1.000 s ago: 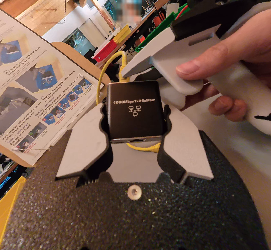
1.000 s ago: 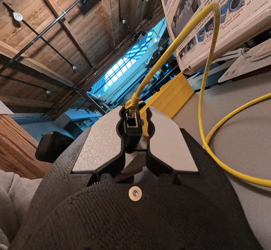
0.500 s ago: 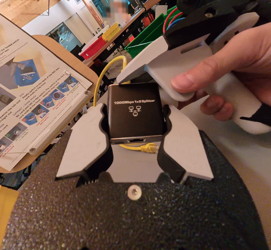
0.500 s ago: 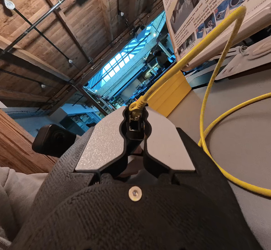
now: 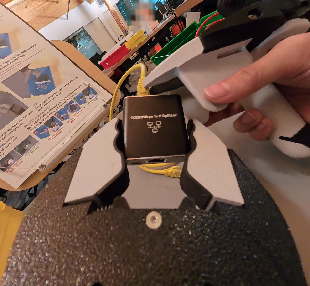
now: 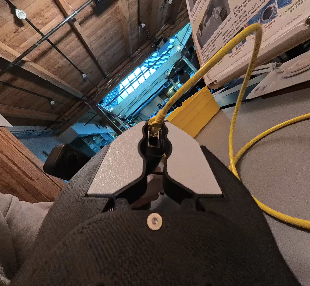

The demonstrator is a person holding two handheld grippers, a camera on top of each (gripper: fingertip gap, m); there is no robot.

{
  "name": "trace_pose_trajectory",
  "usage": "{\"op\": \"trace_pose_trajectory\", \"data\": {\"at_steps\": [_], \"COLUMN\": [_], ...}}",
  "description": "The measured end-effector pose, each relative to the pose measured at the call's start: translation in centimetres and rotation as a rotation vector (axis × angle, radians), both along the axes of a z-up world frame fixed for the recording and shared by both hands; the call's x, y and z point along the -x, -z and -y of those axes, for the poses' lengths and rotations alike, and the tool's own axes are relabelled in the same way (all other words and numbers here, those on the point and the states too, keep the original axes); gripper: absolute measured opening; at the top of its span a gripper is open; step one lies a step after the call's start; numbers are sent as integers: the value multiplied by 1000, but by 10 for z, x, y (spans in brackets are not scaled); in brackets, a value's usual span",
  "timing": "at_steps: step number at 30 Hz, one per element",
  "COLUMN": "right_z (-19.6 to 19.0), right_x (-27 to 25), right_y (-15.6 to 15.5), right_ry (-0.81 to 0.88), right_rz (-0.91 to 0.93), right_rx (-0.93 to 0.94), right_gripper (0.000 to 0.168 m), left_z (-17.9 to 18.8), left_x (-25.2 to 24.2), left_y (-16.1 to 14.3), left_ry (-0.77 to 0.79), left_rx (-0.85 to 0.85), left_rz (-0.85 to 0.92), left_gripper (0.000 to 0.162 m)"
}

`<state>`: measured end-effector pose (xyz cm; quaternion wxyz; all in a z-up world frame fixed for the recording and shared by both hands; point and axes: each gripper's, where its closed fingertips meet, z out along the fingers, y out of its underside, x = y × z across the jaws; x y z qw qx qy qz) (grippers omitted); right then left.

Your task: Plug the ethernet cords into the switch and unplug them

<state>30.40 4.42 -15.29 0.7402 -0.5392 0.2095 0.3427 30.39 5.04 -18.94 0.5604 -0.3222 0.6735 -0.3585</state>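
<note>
My left gripper (image 5: 154, 123) is shut on the black switch (image 5: 154, 137), gripping its two sides, with an empty port facing the camera. A yellow ethernet cord (image 5: 117, 83) is plugged into the switch's far end. A hand (image 5: 276, 76) holds my right gripper, whose upper finger (image 5: 176, 63) rests on that plug. In the right wrist view my right gripper (image 6: 155, 124) is closed on the yellow plug (image 6: 156, 122) where it enters the switch (image 6: 153, 152); the port (image 6: 152, 142) beside it is empty. A loose yellow plug (image 5: 172, 171) lies on the table under the switch.
An instruction sheet on a wooden board (image 5: 42, 101) stands at the left. The cord (image 6: 234, 152) loops over the grey table (image 6: 276, 169). A yellow bin (image 6: 192, 110) sits at the table edge. Green (image 5: 176, 46) and red (image 5: 114, 56) bins lie farther back. Only a small space, under 4 cm, lies between the two pairs of fingers.
Both grippers keep their hold. The pair has turned slightly, so the board sits differently in view, and the cord's arch above the switch has swung to the right.
</note>
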Motion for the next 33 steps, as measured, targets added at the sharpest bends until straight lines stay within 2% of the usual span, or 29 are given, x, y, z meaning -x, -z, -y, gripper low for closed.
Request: {"op": "trace_pose_trajectory", "data": {"at_steps": [5,16,22,28,33], "right_z": [-3,1,3,7,6], "right_x": [5,12,12,6,2], "right_y": [3,-6,-12,-15,-11], "right_ry": [-29,4,34,88,82], "right_rz": [7,125,94,81,-9], "right_rx": [20,12,-41,-74,-101], "right_gripper": [19,15,14,14,14], "left_z": [2,10,9,12,11], "left_x": [0,4,6,5,5], "left_y": [0,-9,-18,-16,-14], "left_ry": [12,64,30,10,-7], "left_rx": [-3,52,67,97,109], "left_rz": [3,66,142,116,88], "left_gripper": [74,75,74,74,74]}}
